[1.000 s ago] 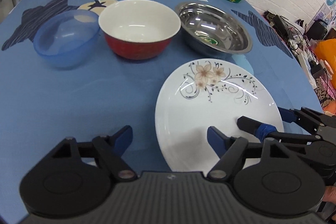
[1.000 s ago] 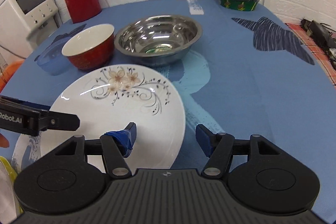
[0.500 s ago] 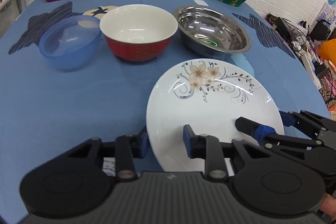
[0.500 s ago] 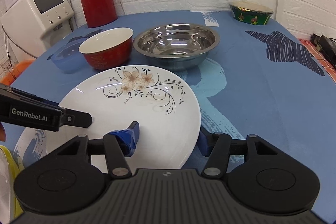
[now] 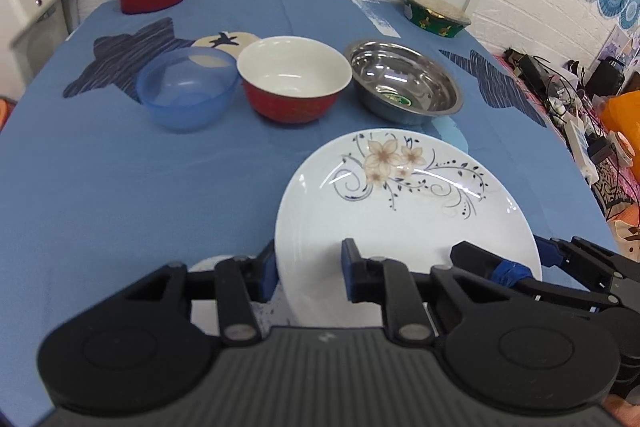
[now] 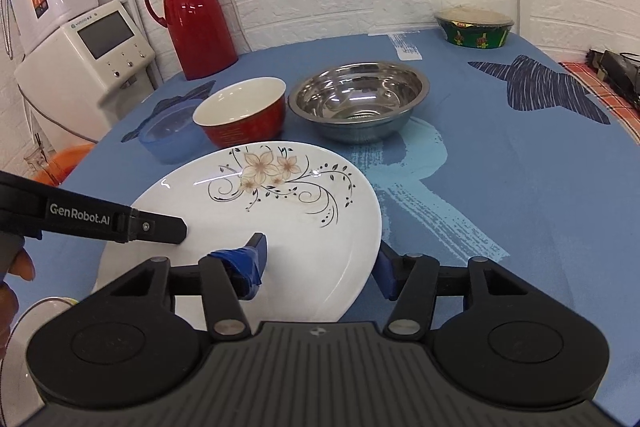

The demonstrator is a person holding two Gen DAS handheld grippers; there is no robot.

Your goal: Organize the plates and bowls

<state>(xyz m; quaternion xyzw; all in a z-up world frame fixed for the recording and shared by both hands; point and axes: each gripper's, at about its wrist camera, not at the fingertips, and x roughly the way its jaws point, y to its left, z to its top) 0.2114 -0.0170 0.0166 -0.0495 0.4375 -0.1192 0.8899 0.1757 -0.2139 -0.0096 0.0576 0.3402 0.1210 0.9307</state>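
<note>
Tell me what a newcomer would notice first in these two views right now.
The white floral plate dominates the foreground, its near rim straddled by the left gripper on one side and the right gripper on the other. Behind it stand a blue bowl, a red bowl and a steel bowl in a row. A red thermos stands by the wall.

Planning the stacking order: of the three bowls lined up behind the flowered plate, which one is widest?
The shiny stainless steel bowl, at the right end of the row. It is broader and shallower than the red bowl with white inside and the translucent blue plastic bowl.
</note>
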